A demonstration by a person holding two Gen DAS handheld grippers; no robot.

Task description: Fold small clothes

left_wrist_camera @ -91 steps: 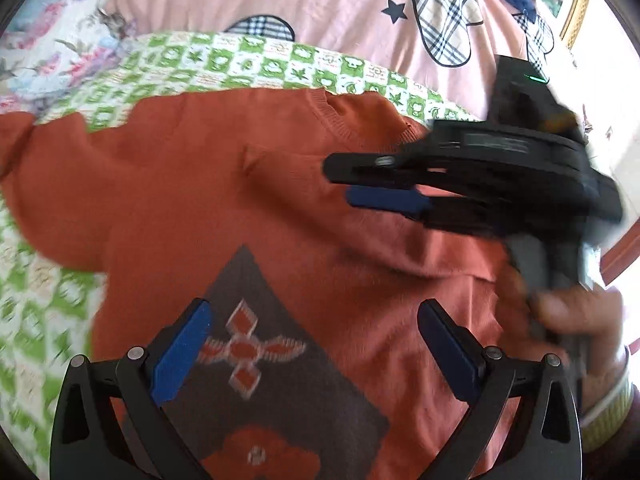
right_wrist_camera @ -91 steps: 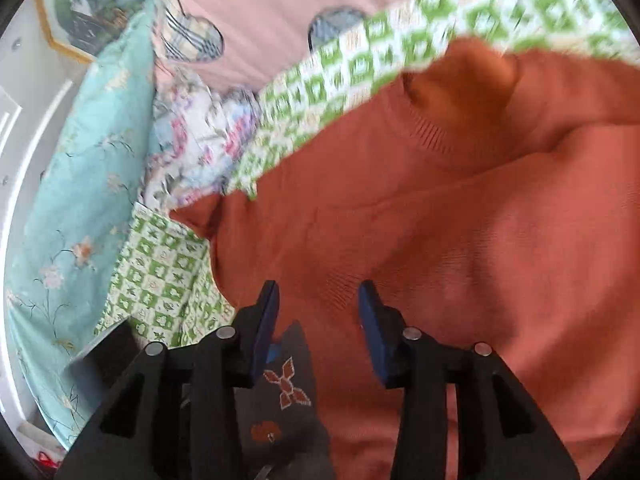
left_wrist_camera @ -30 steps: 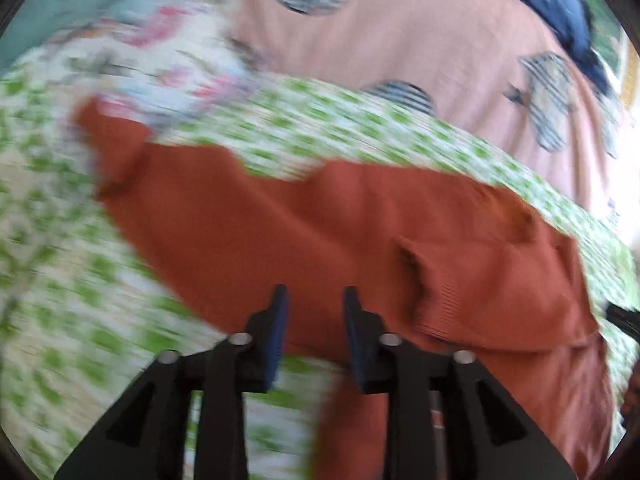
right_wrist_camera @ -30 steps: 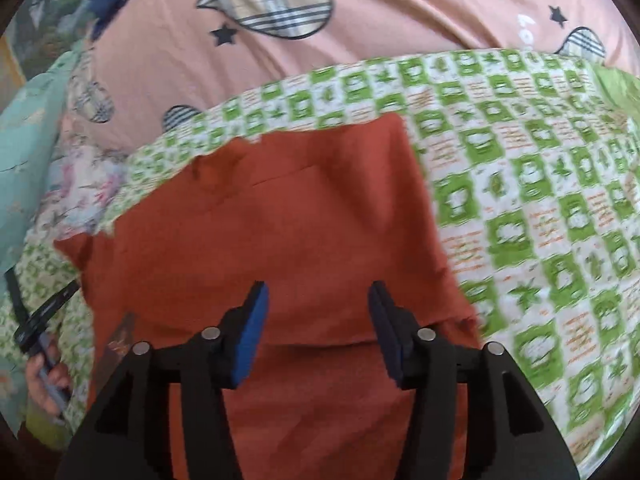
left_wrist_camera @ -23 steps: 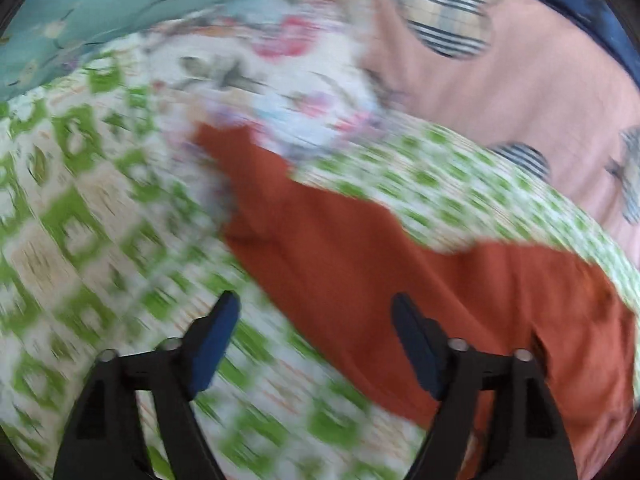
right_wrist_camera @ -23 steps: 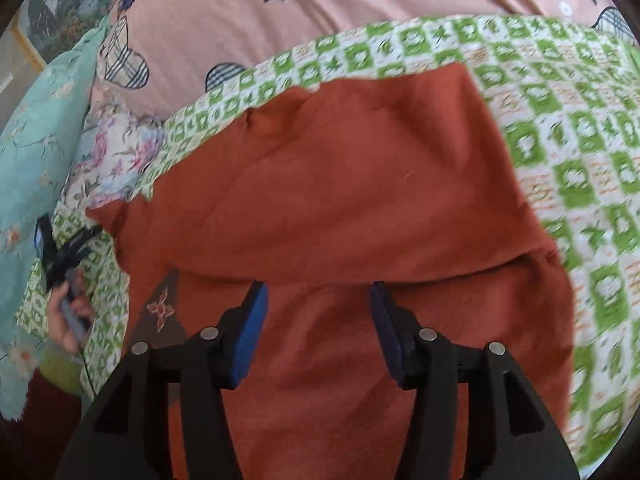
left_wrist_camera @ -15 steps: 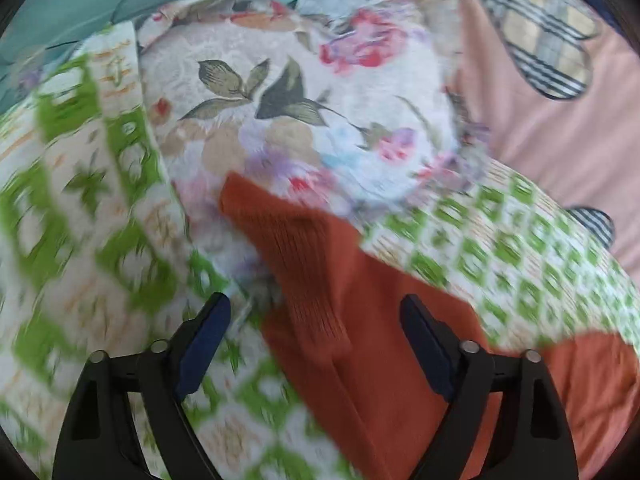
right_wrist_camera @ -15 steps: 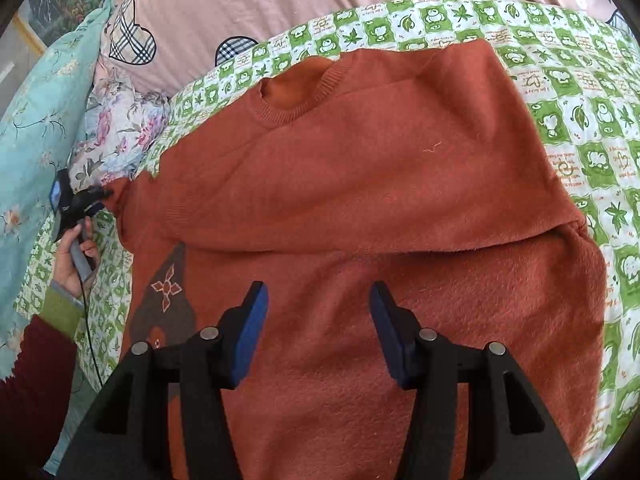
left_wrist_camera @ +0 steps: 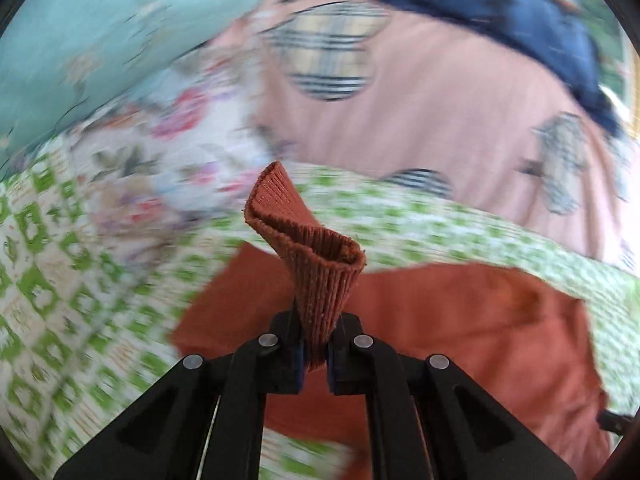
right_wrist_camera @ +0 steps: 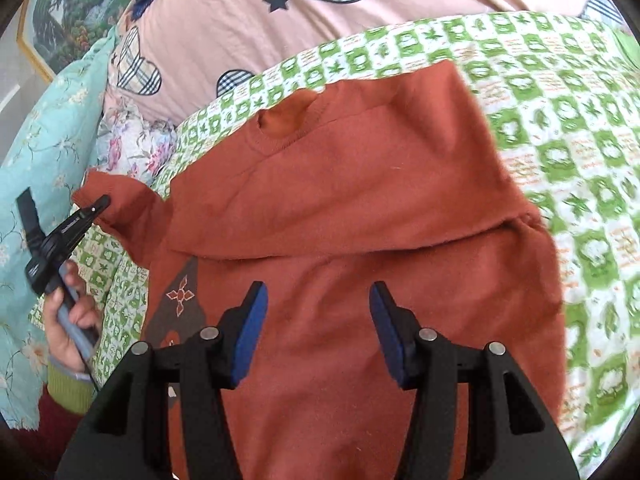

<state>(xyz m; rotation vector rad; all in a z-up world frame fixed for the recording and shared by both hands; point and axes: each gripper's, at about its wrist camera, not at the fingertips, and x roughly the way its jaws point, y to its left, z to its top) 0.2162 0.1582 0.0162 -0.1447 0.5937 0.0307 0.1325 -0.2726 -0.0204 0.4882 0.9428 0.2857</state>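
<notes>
- While left tool (left_wrist_camera: 316, 354) is clamped on sleeve cuff (left_wrist_camera: 308, 248), sweater (right_wrist_camera: 360, 208) body lies to its right.
- Right tool (right_wrist_camera: 314, 332) is apart, w/ nothing held, above the body, so left does the fold.

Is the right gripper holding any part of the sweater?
No, the right gripper hangs open above the orange sweater, jaws apart with nothing between them.

Almost nothing can be read. In the right wrist view, a short line of white lettering runs along the black arm of the left claw (right_wrist_camera: 96, 205), at the sweater's cuff, but it is too small to make out. The orange marks in the squares of the green-checked bedsheet (right_wrist_camera: 560, 128) look like tiny print, equally illegible. The left wrist view is too blurred for any text.
</notes>
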